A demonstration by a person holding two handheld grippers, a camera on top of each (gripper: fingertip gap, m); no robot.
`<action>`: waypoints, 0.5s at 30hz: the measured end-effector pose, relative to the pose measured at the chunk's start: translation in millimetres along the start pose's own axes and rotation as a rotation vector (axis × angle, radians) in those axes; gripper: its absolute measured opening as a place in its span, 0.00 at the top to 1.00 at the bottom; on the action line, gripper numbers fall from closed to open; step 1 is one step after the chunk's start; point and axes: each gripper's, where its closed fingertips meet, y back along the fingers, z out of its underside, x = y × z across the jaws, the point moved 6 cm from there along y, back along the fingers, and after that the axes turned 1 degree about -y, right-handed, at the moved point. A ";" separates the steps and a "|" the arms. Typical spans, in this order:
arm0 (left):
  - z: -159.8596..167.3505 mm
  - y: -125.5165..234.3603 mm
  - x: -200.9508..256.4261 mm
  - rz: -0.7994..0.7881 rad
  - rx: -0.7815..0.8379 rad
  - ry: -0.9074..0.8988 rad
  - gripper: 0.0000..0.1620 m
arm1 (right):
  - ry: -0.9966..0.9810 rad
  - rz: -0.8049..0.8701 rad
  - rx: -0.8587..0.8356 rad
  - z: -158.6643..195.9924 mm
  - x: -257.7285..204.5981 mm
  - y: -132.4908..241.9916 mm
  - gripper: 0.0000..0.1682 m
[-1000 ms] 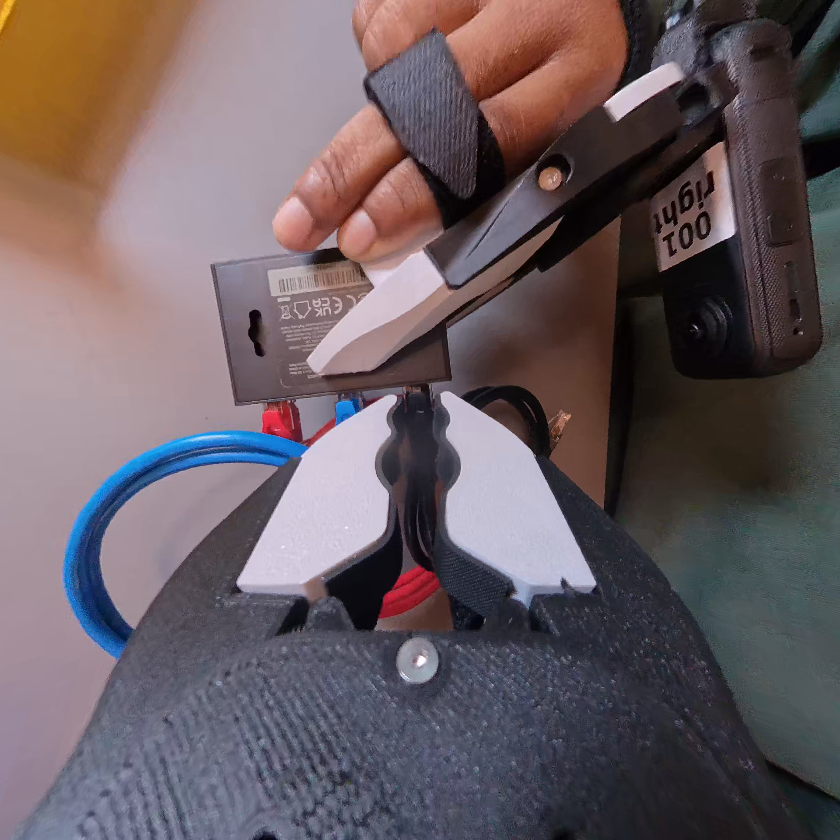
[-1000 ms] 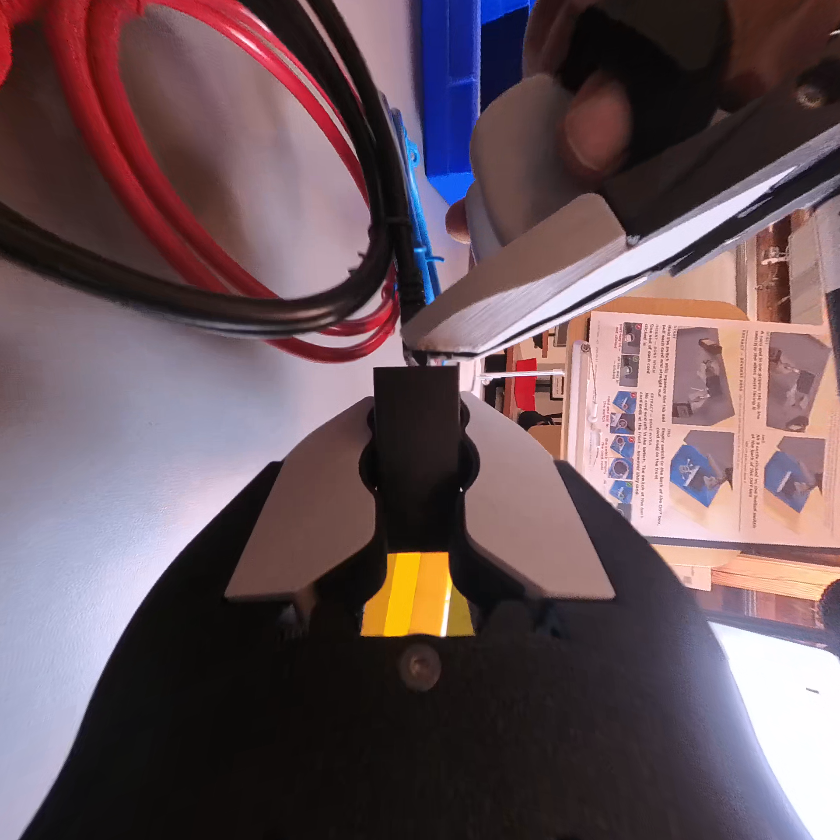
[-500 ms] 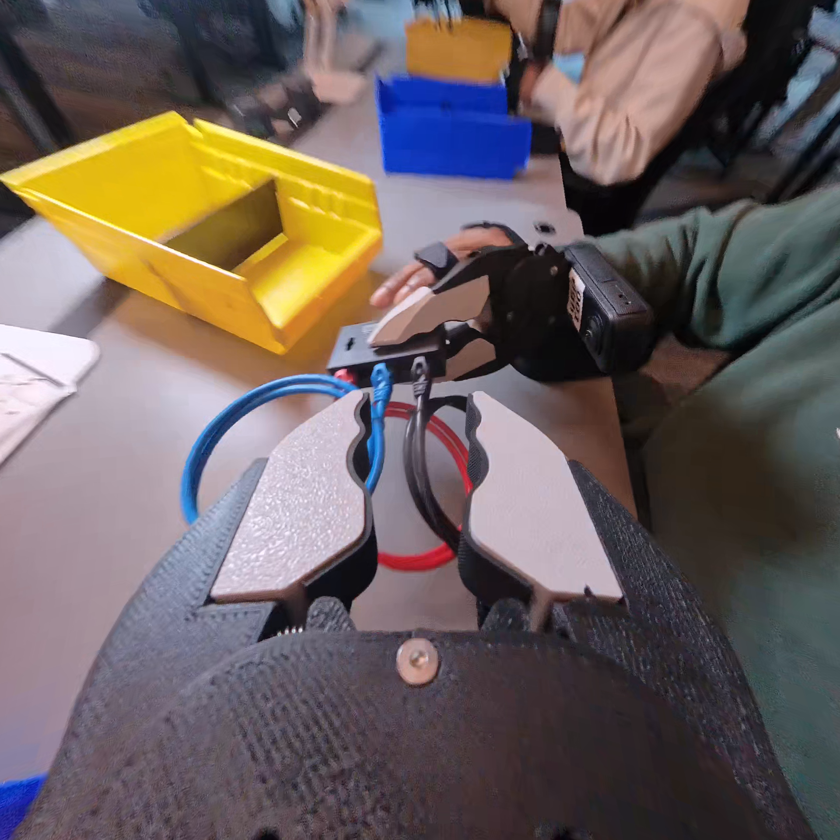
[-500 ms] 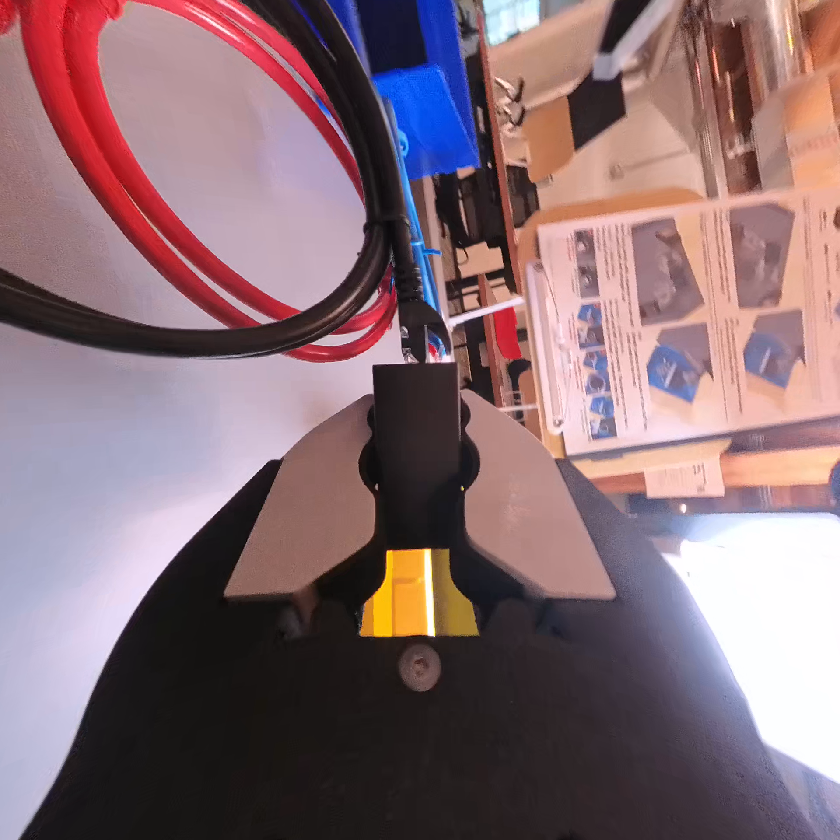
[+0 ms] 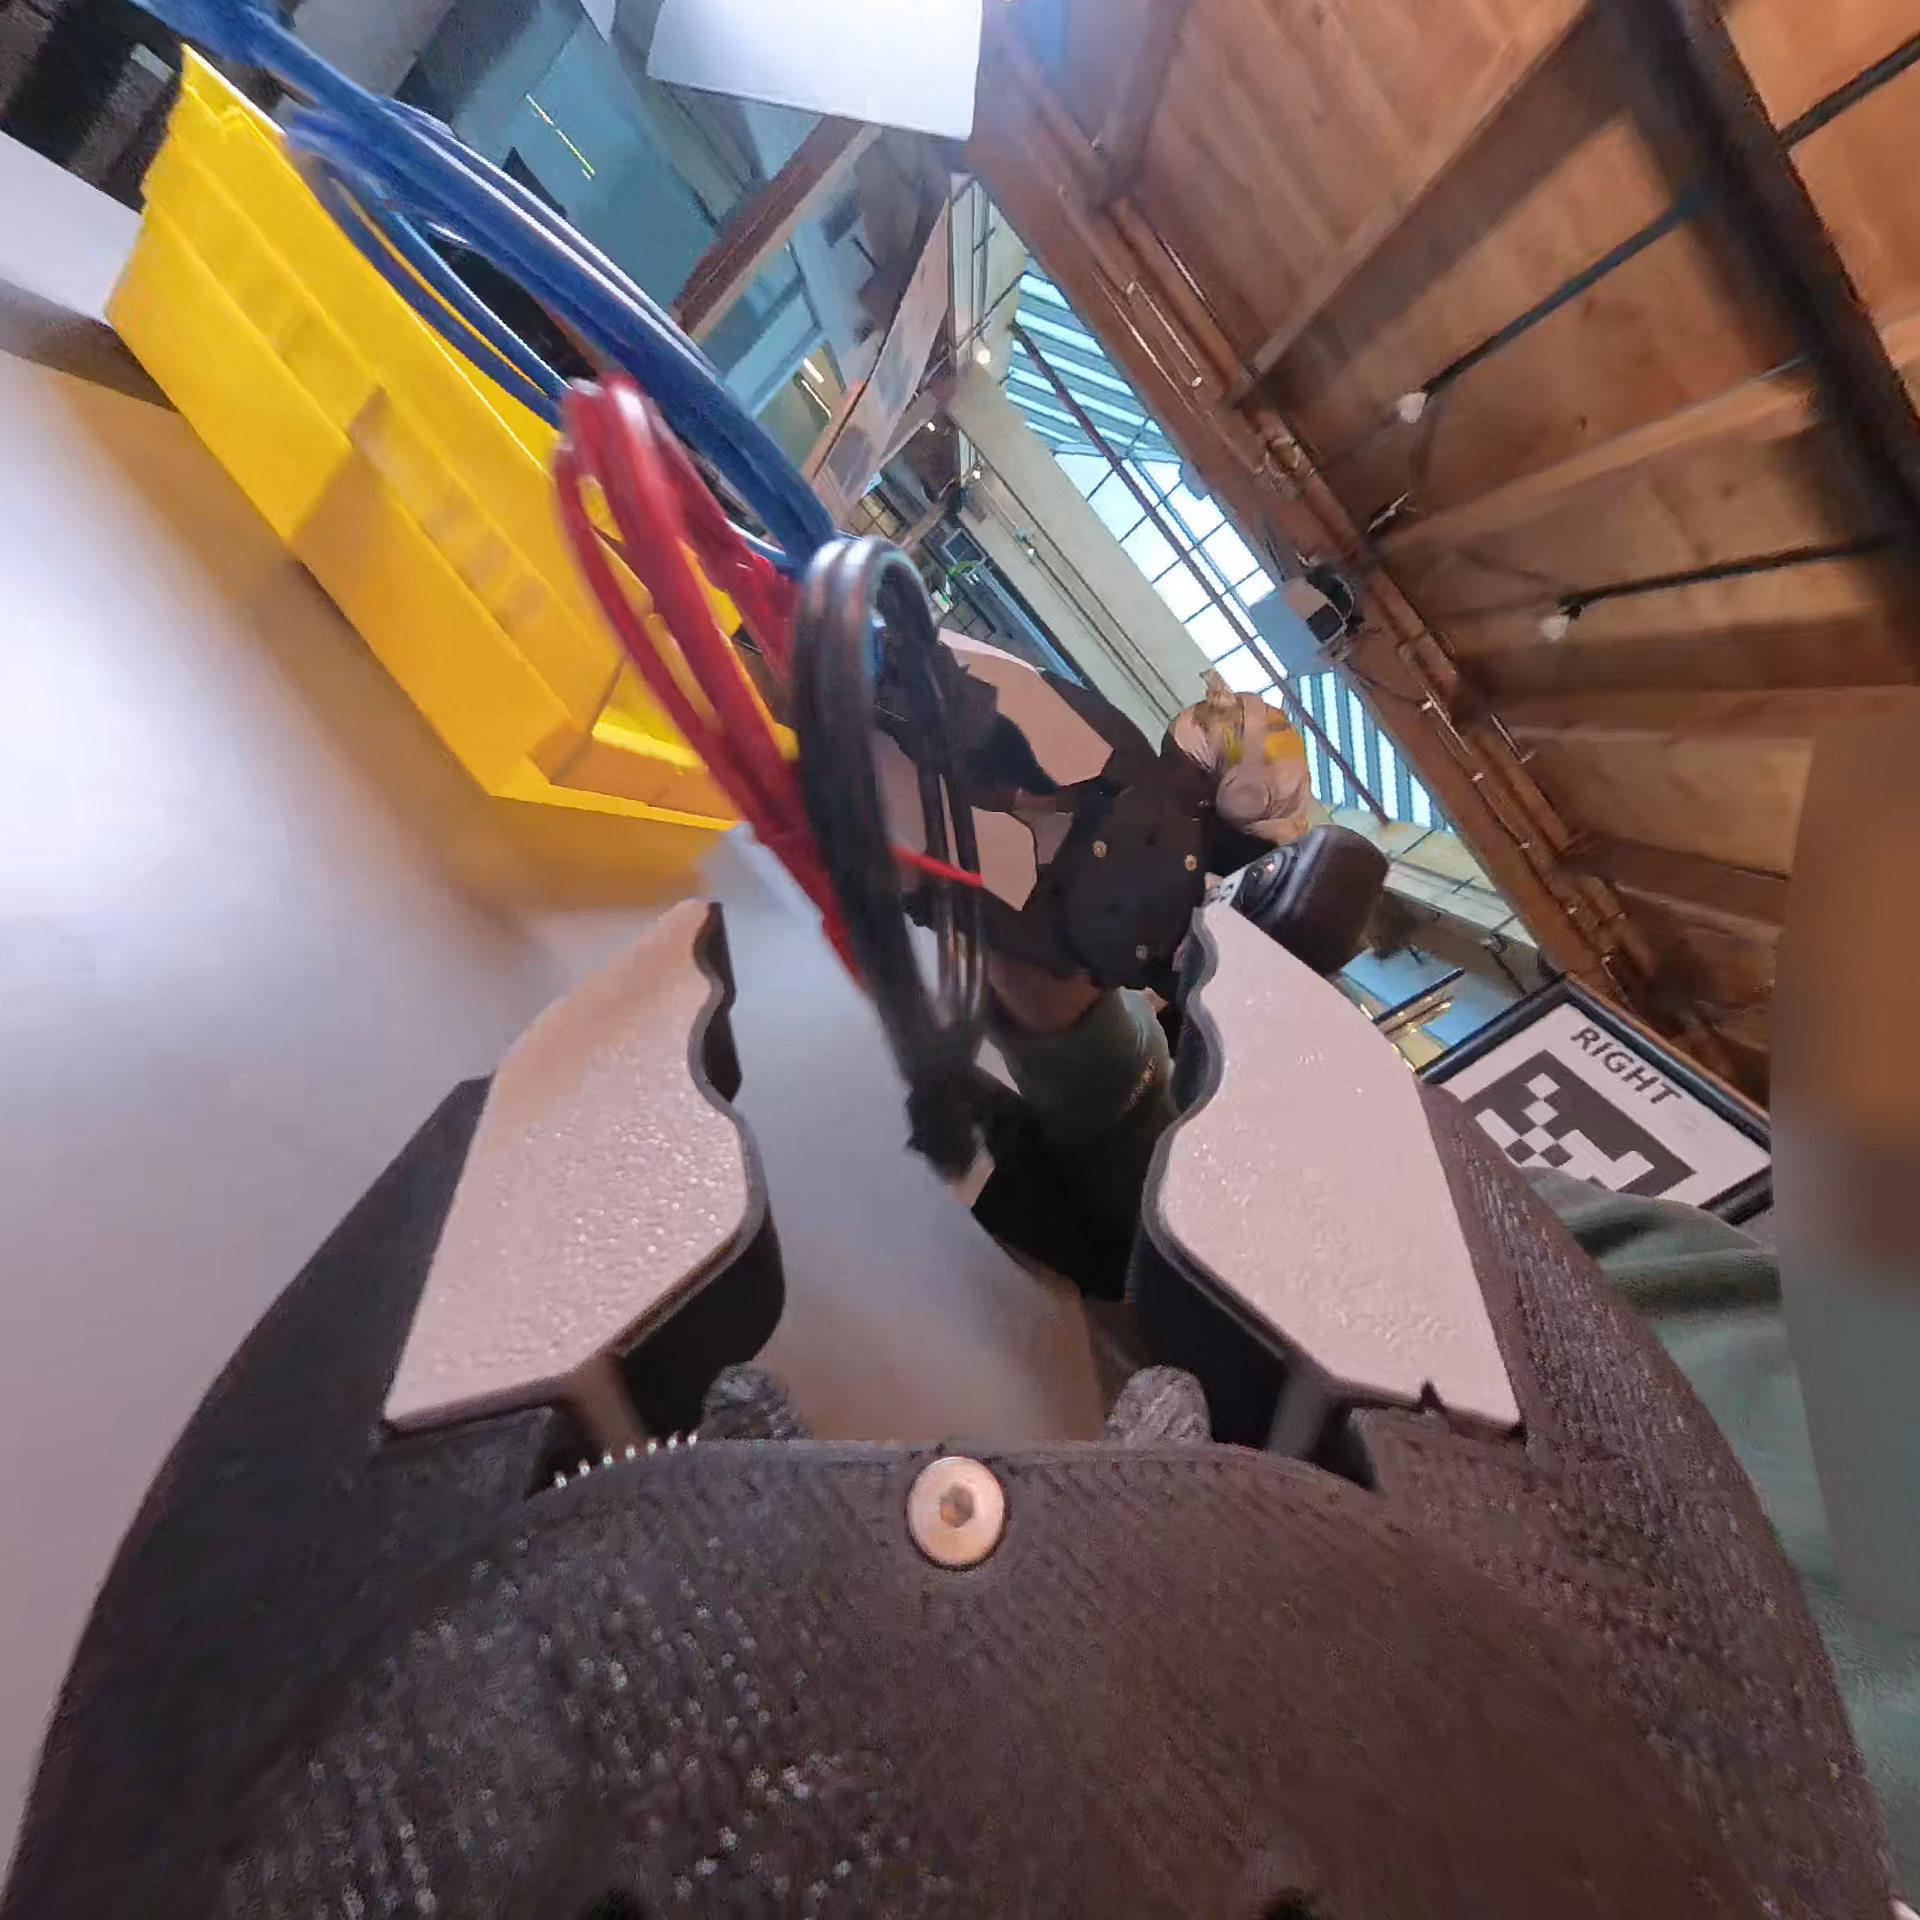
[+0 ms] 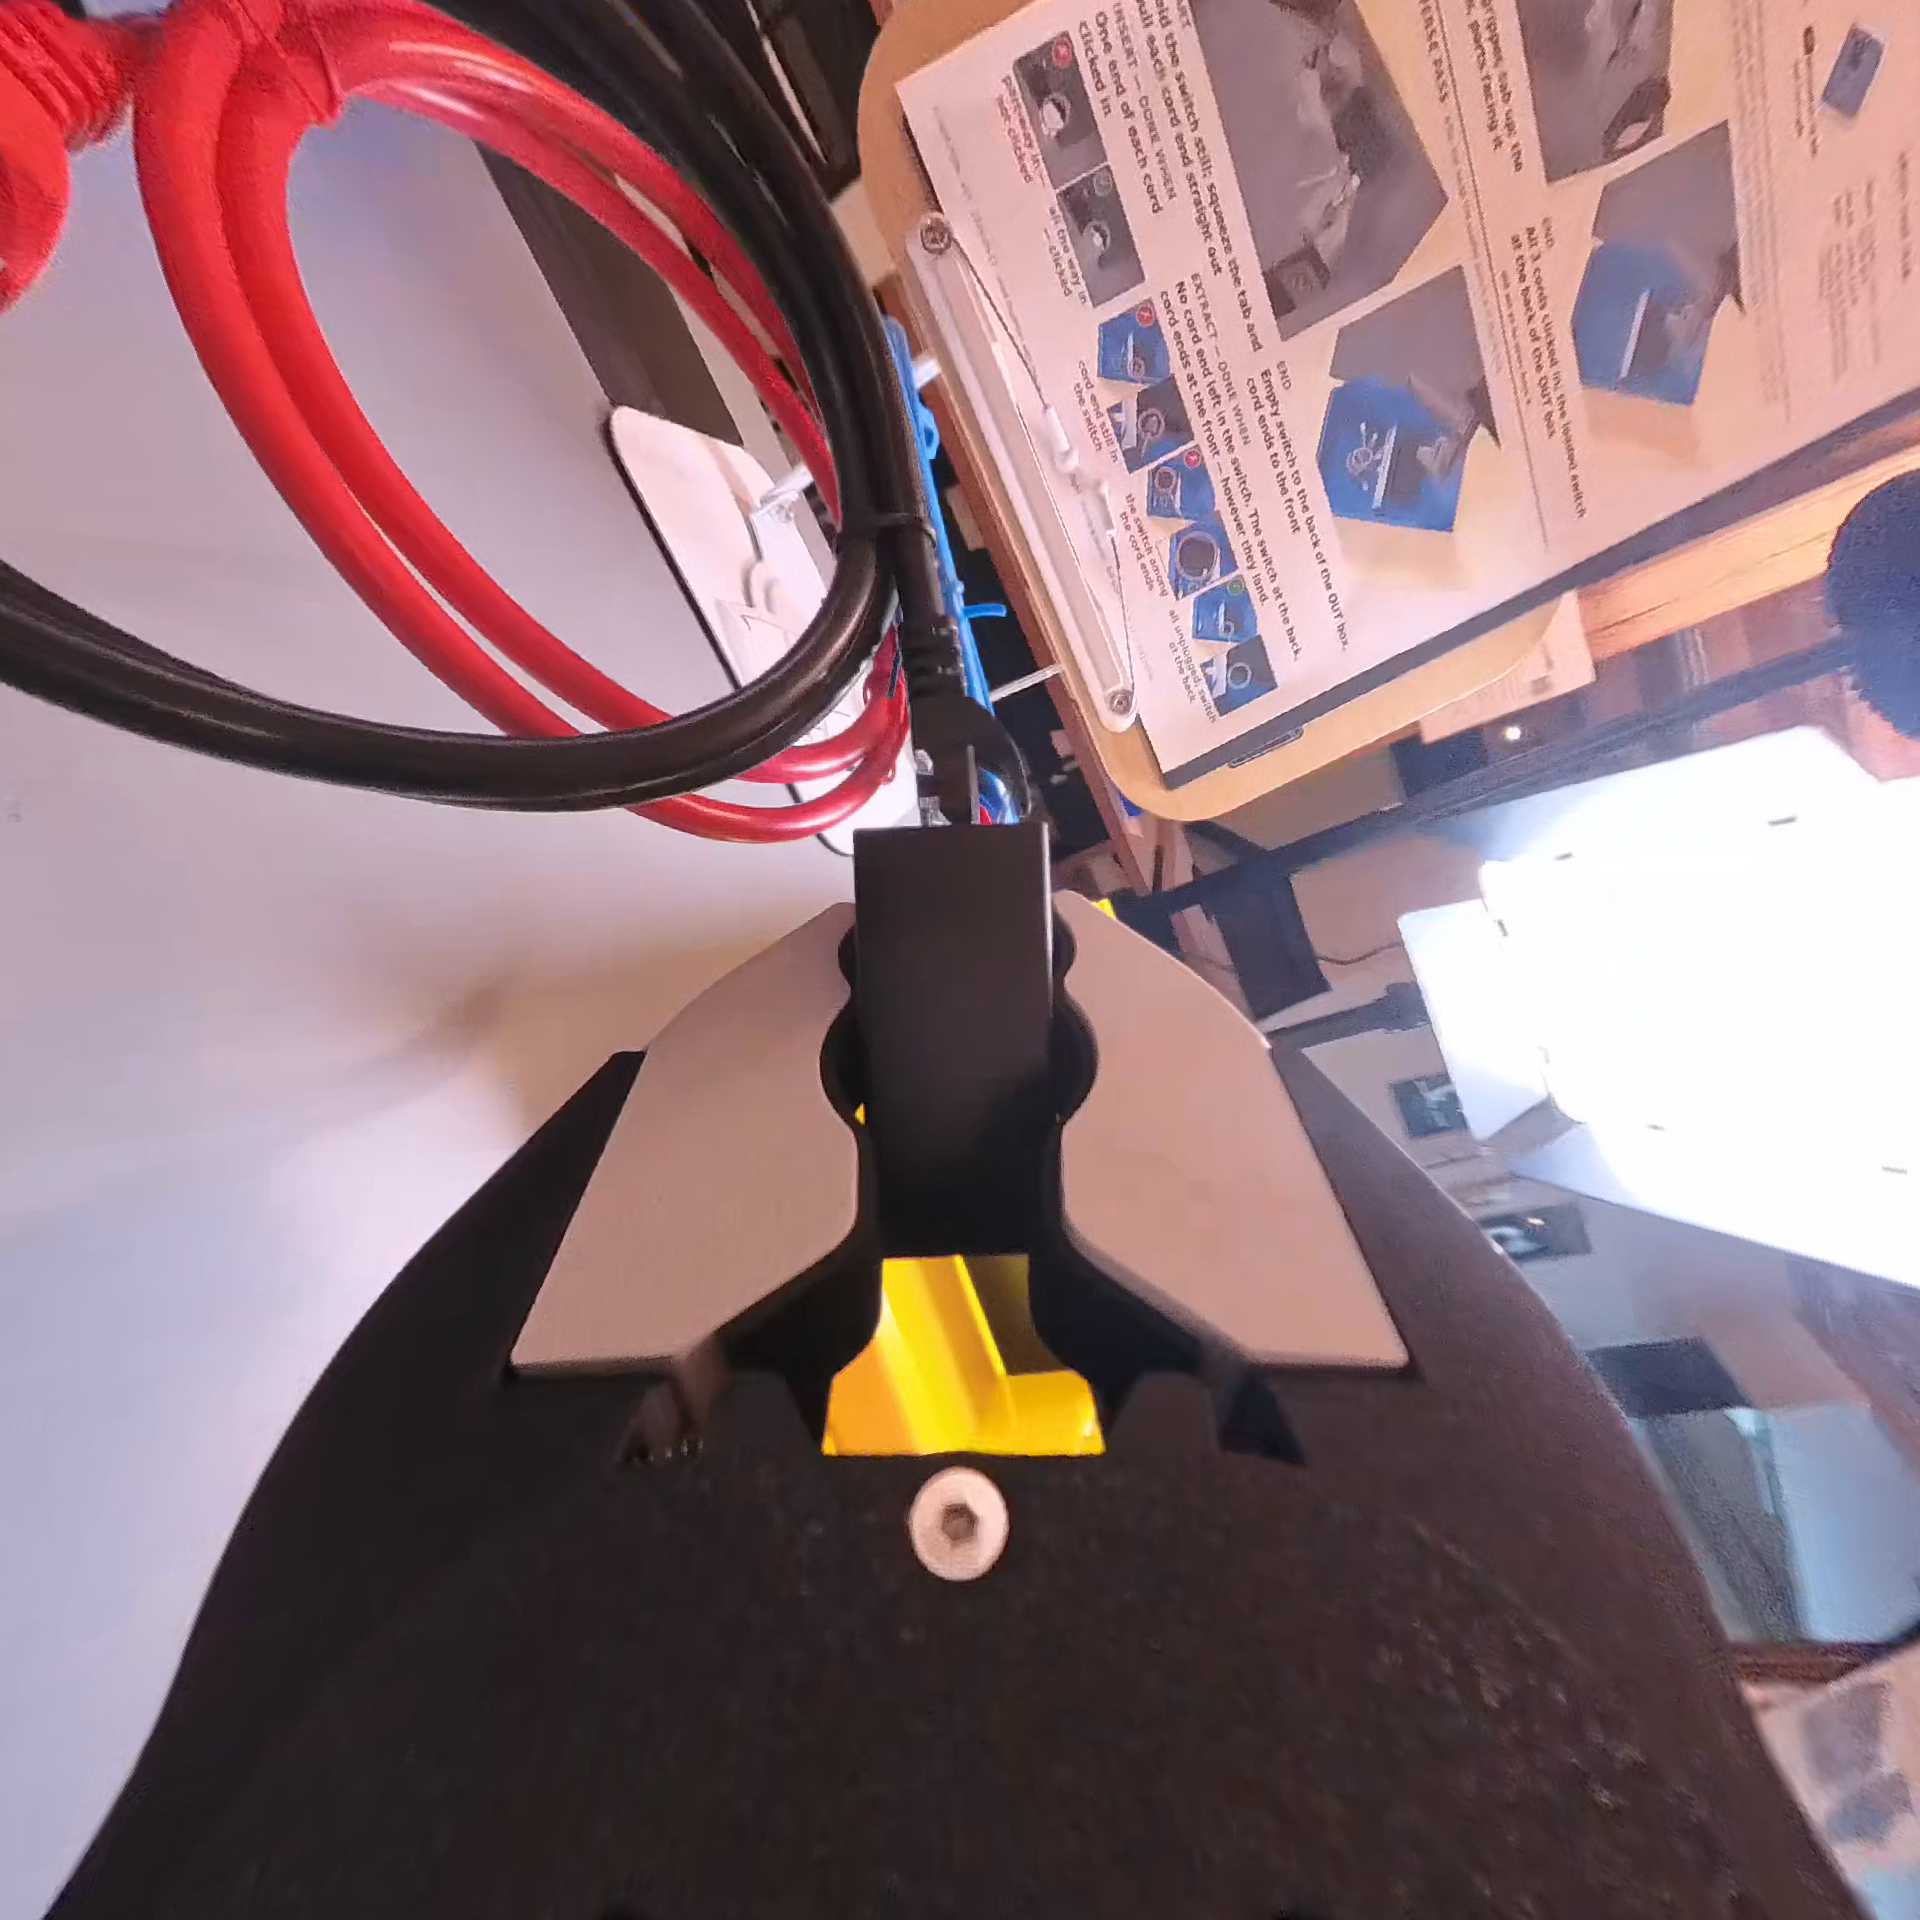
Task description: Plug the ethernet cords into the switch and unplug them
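The pale grey table top [image 5: 208, 935] runs steeply tilted through your left wrist view, and the open yellow plastic bin [image 5: 343, 457] stands on it at upper left. Your left gripper [image 5: 956, 1018] has its two grey textured fingers spread wide apart, with nothing between them. Beyond those fingers, your right gripper [image 5: 1039, 810] is seen farther off, blurred, with the cord loops hanging in front of it.

In the right wrist view, your right gripper [image 6: 951, 914] is clamped on the small black rectangular network switch [image 6: 951, 1039], which stands edge-on between the grey fingers, off the table. The coiled red ethernet cord [image 6: 312, 343] and the coiled black ethernet cord [image 6: 416, 758] hang from the switch's far edge, where the black connector is seated. The blue ethernet cord [image 6: 935, 488] shows only as a strip behind the black one; whether its plug is seated cannot be told. A printed instruction sheet on a wooden board [image 6: 1351, 312] stands at upper right.
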 end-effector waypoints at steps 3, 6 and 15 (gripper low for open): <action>1.8 -23.9 -4.4 -0.057 -0.030 -0.033 0.61 | 0.098 0.041 -0.012 -15.3 -8.9 -0.2 0.83; -11.9 -21.7 -23.5 -0.233 -0.024 -0.168 0.83 | 0.096 0.020 0.000 -29.7 -17.2 6.5 0.83; -49.5 -31.0 4.7 -0.155 -0.254 -0.416 0.95 | -0.146 -0.230 -0.120 -15.7 -26.7 12.7 0.71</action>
